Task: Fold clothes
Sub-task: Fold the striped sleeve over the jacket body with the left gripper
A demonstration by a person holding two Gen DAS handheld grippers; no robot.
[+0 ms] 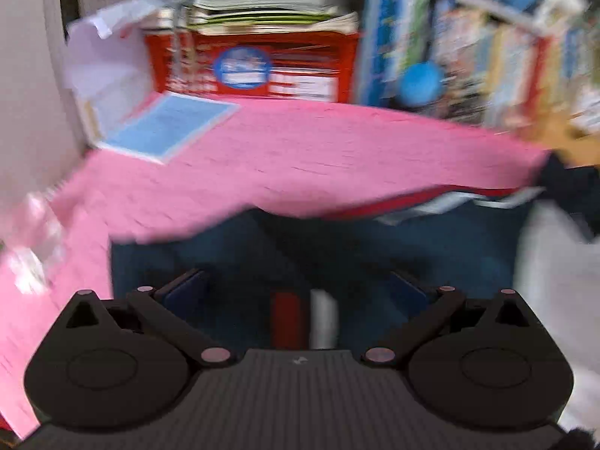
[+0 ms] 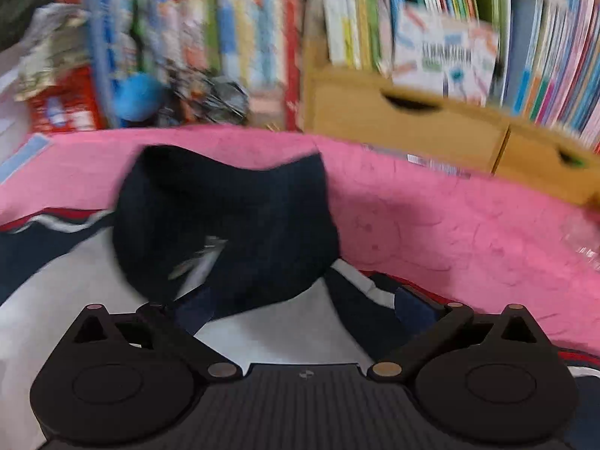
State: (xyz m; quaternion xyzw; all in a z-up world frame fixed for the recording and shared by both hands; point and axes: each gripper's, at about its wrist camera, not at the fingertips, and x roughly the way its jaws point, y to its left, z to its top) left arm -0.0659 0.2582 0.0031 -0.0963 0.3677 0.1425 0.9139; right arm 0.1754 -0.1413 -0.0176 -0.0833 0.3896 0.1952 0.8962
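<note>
1. The left claw (image 1: 300, 292) stands with its two dark blue fingers (image 1: 185, 292) wide apart, nothing between them; it hangs low over the navy, white and red fabric garment (image 1: 375, 247).
2. That garment lies spread on the pink textured counter (image 1: 300, 150), and a red and white stripe (image 1: 450, 197) runs along its far edge.
3. The right claw (image 2: 303, 311) is also spread open, over the garment's white panel (image 2: 93, 281).
4. A navy fold of the garment (image 2: 225, 217) is bunched up just ahead of the right claw; whether a finger touches it cannot be told through the blur.
5. A light blue flat booklet (image 1: 168, 127) lies on the counter's far left.
6. Behind the counter stand rows of colourful books (image 2: 525, 37) and a light wooden drawer unit (image 2: 405, 123).
</note>
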